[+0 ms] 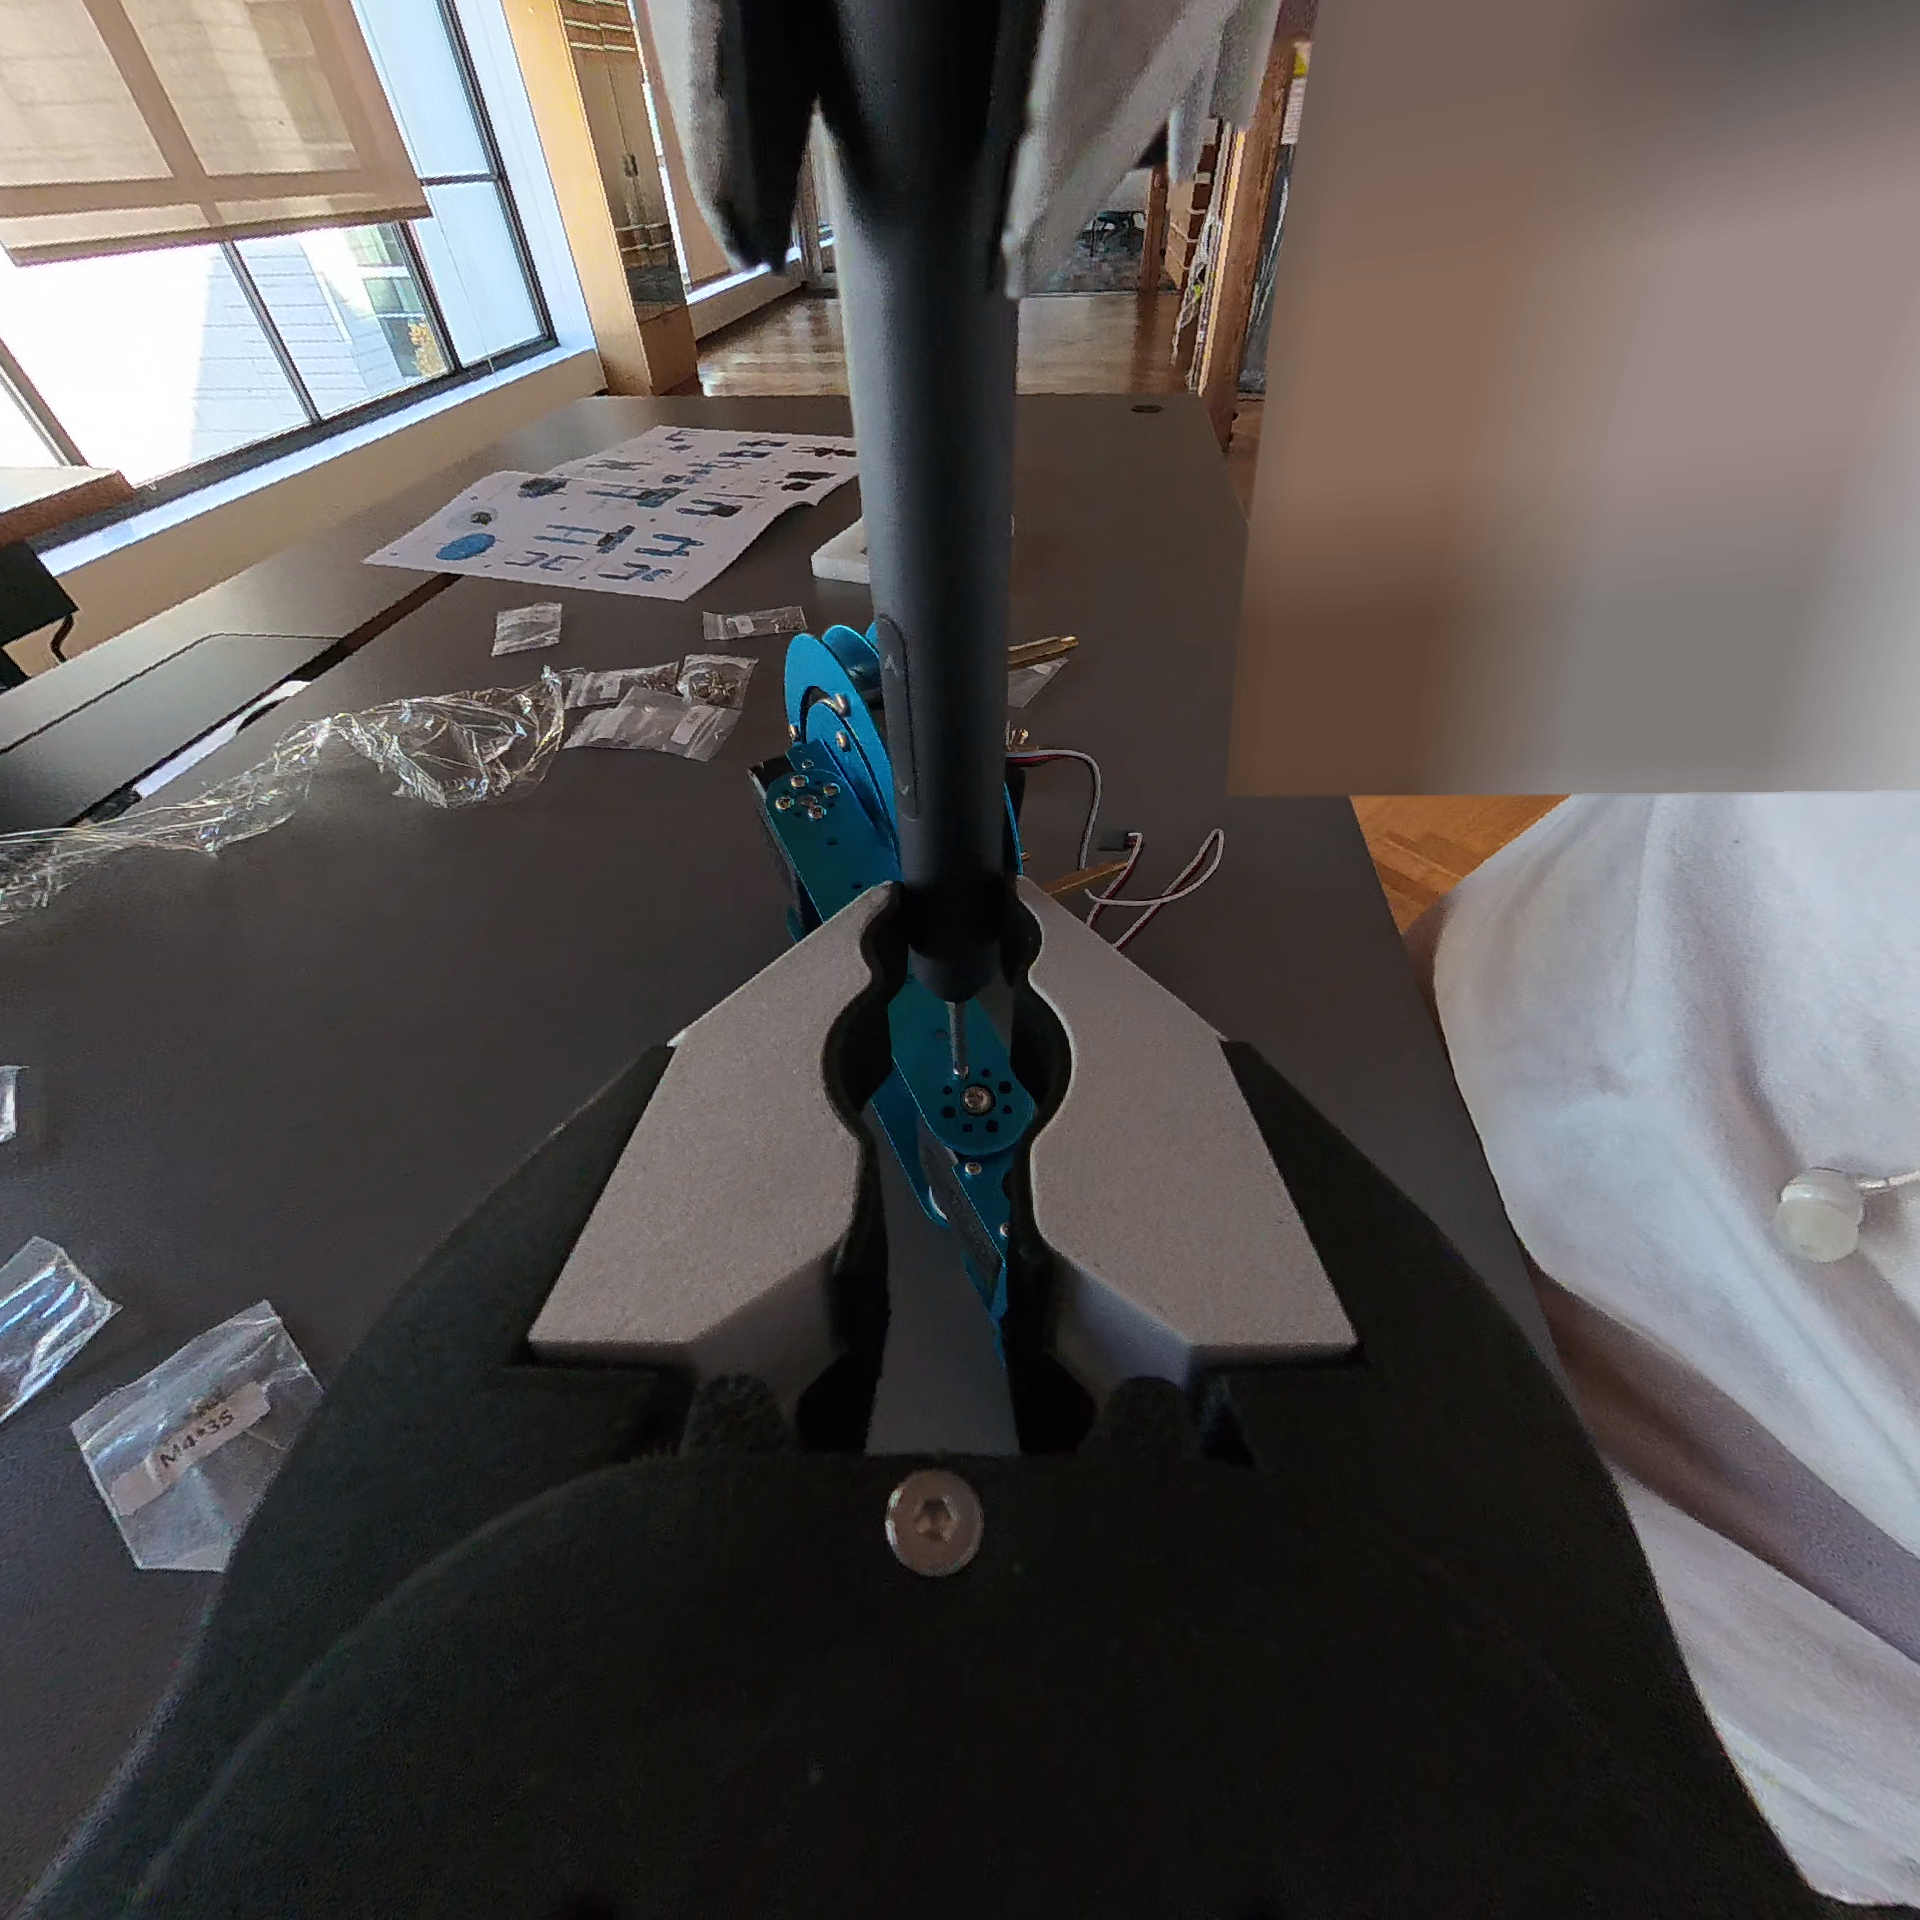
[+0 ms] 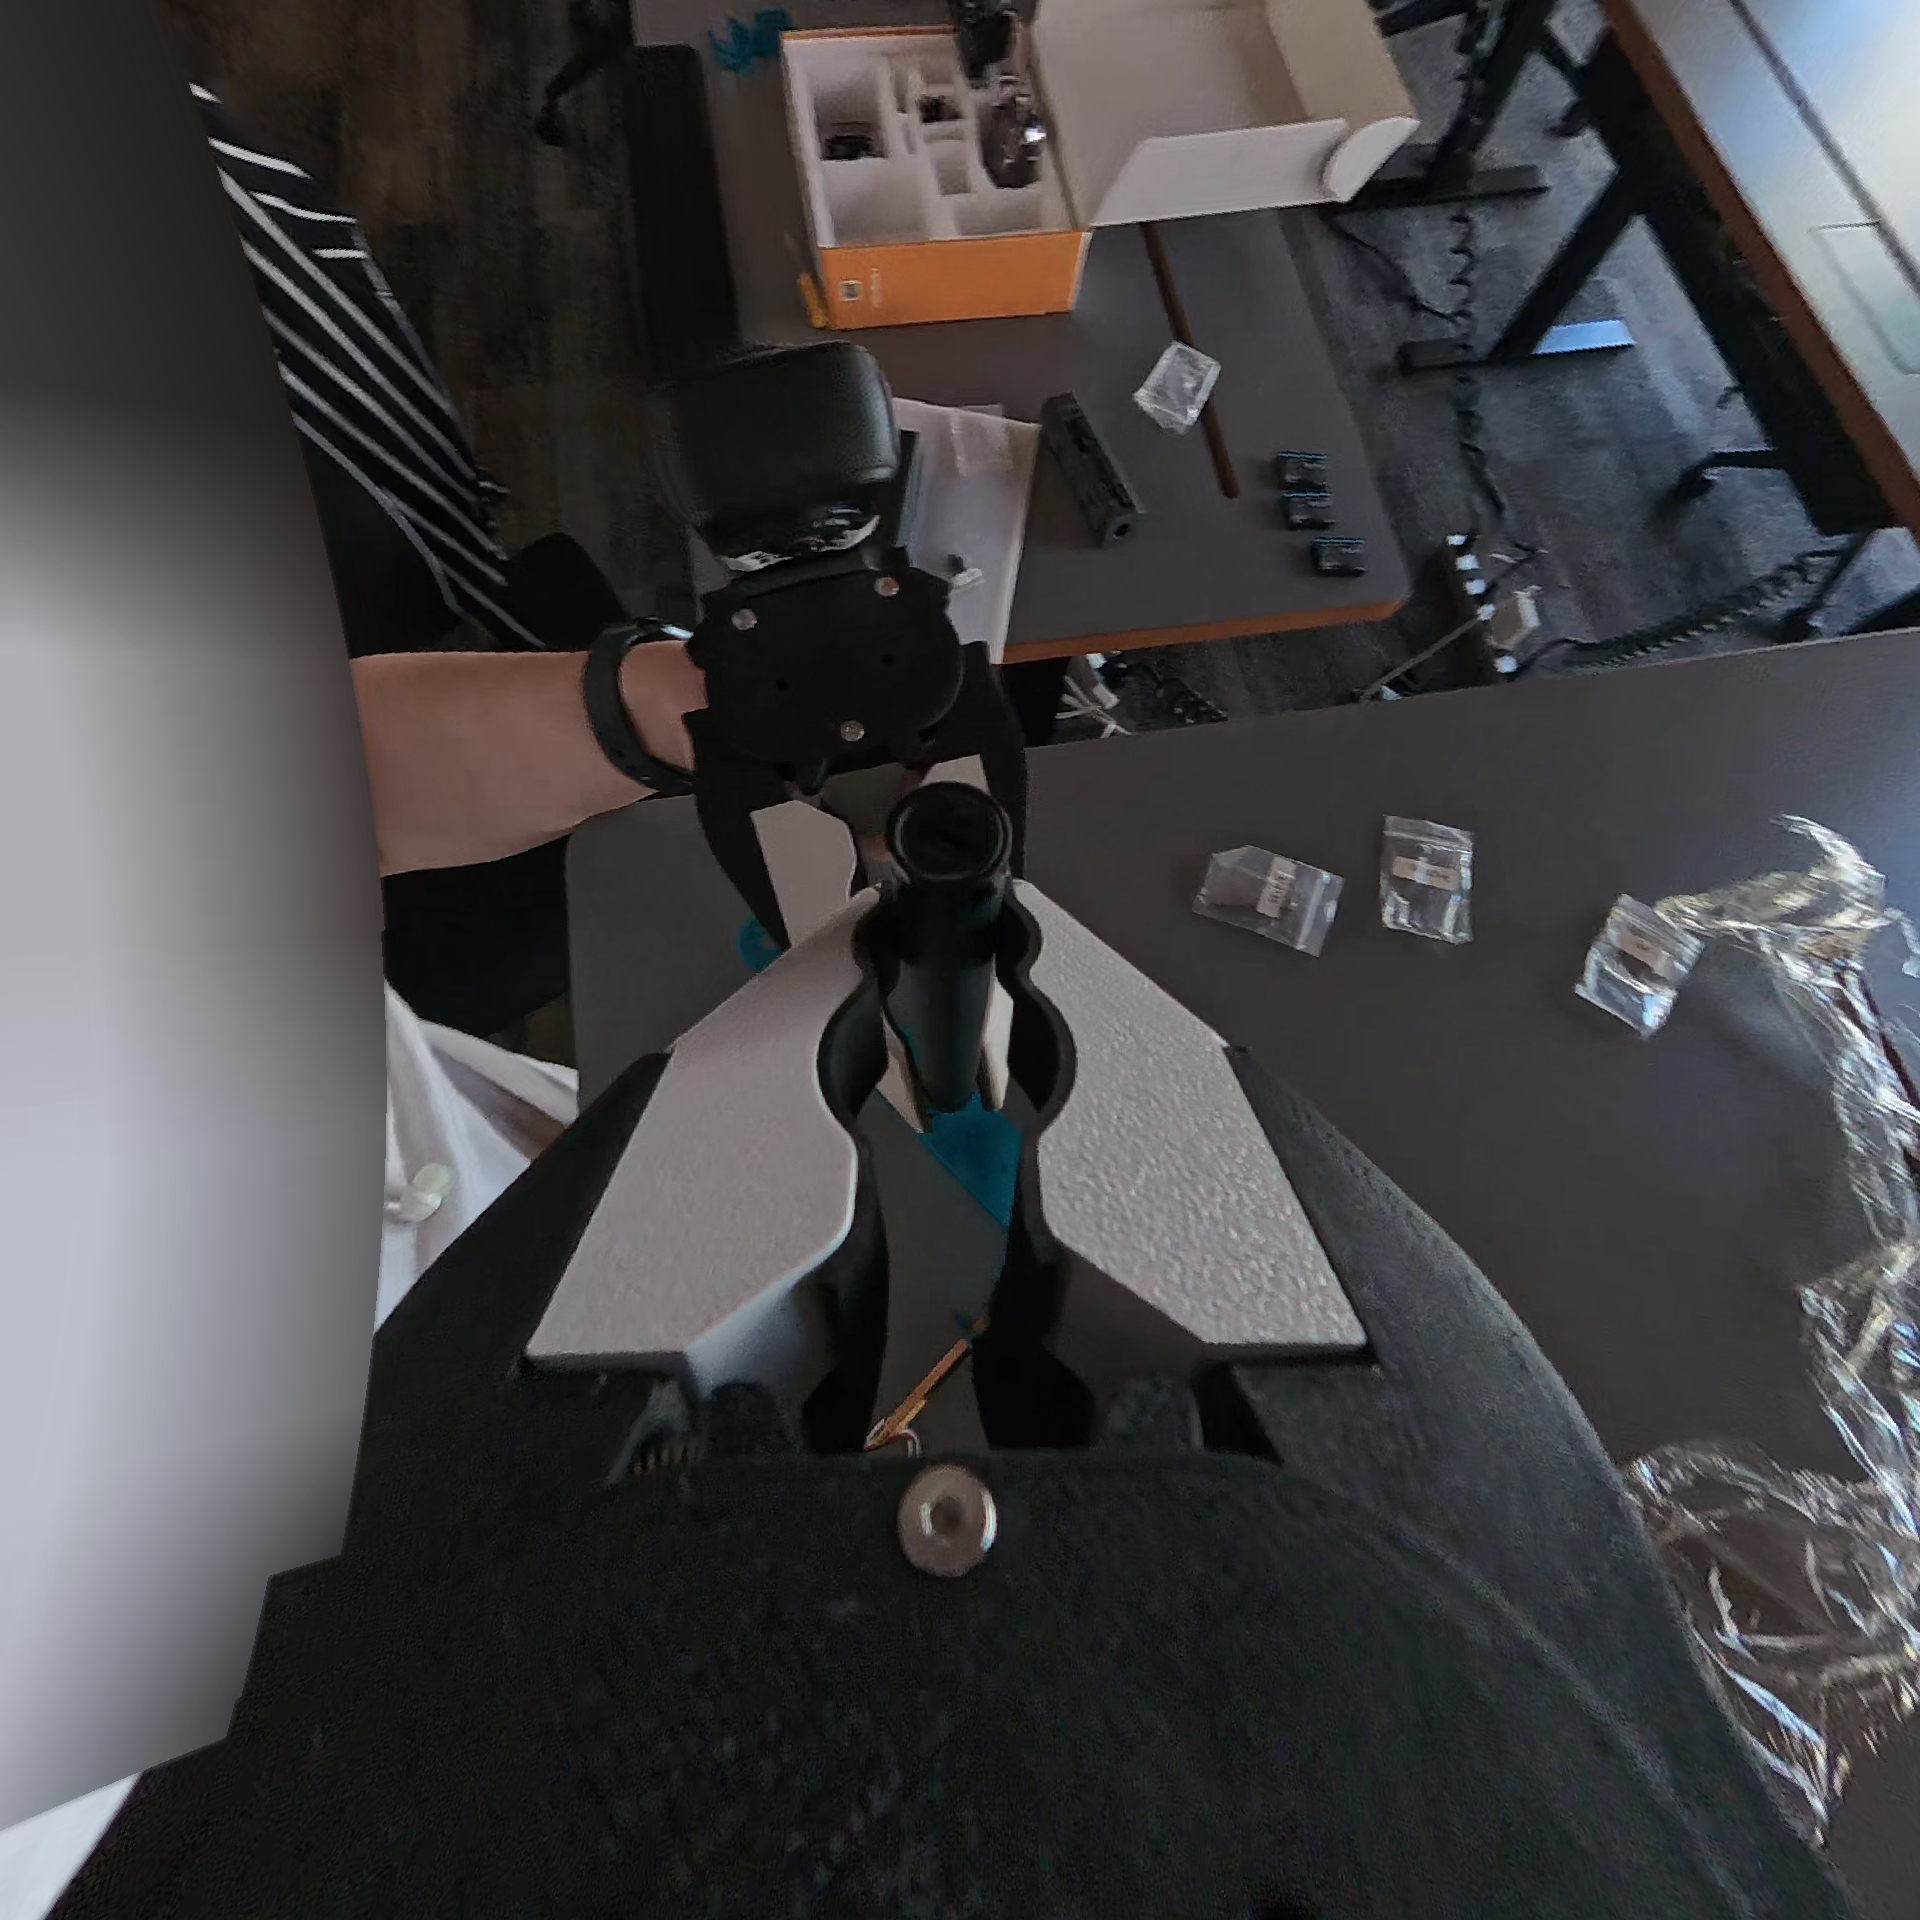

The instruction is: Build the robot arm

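My left gripper [image 1: 958, 914] is closed down over a blue metal servo assembly [image 1: 831, 748] that stands on the dark table [image 1: 468, 1039]. A blue arm with a screw [image 1: 977, 1096] lies between its grey fingers [image 1: 748, 1143]. My right gripper [image 2: 948, 914] is shut on a dark grey electric screwdriver [image 2: 940, 997] and holds it upright from above. The screwdriver [image 1: 935, 520] has its bit on that screw, and the left fingertips flank its nose. The right gripper [image 1: 914, 156] shows blurred at the top of the left wrist view. The left gripper [image 2: 873, 883] shows with a hand in the right wrist view.
Small plastic bags of hardware [image 1: 197, 1434] and crumpled clear wrap [image 1: 436, 738] lie to the left, a printed sheet [image 1: 613, 509] farther back, and red-white wires [image 1: 1153, 883] beside the assembly. An open orange box [image 2: 935, 208] stands on another table. A person in white [image 1: 1662, 1143] stands at the table edge. The grippers' ends are close to 10 centimetres from one another.
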{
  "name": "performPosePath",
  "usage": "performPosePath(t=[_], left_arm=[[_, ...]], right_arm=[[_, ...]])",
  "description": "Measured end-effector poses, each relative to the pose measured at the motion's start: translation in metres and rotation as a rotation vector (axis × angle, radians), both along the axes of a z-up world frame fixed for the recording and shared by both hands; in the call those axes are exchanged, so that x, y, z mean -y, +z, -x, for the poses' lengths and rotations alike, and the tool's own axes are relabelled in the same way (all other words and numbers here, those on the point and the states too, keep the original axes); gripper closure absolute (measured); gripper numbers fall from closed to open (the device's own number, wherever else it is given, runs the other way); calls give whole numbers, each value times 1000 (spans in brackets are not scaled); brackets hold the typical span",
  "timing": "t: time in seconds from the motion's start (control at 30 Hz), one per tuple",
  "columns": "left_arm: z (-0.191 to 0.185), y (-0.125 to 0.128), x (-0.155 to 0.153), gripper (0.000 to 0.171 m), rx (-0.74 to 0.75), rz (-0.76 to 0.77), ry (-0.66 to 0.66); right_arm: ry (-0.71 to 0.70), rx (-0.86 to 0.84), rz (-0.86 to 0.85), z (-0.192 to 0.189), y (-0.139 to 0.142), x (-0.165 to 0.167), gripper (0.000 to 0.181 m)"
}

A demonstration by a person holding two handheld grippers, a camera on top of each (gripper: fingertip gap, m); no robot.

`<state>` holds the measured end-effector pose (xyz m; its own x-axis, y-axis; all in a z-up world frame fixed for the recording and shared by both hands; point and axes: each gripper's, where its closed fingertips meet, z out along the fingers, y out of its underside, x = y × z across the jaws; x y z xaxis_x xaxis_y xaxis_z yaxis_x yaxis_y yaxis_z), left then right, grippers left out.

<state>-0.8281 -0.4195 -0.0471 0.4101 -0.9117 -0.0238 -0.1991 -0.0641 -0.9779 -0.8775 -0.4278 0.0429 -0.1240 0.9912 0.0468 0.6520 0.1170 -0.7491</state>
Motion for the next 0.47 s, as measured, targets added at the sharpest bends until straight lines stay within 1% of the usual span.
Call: performPosePath(t=[0.07,0.2,0.27,0.3,0.37,0.43,0.47], left_arm=[[0,3,-1,156,11,-8,-4],[1,18,0,151,55,-34,-9],[1,20,-1,151,35,-49,-3],[-1,20,0,155,26,-55,-10],[-1,19,1,155,21,-51,-20],[-1,19,4,155,24,-40,-48],[0,19,4,155,24,-39,-50]], right_arm=[[-40,-14,-23,0,0,-2,164],[-87,-69,-42,-1,1,0,163],[-125,-91,-45,-2,2,-2,164],[-136,-100,-39,-2,2,-3,163],[-104,-101,-10,-3,2,1,163],[-3,-100,38,-4,2,8,162],[46,-99,63,-4,1,10,157]])
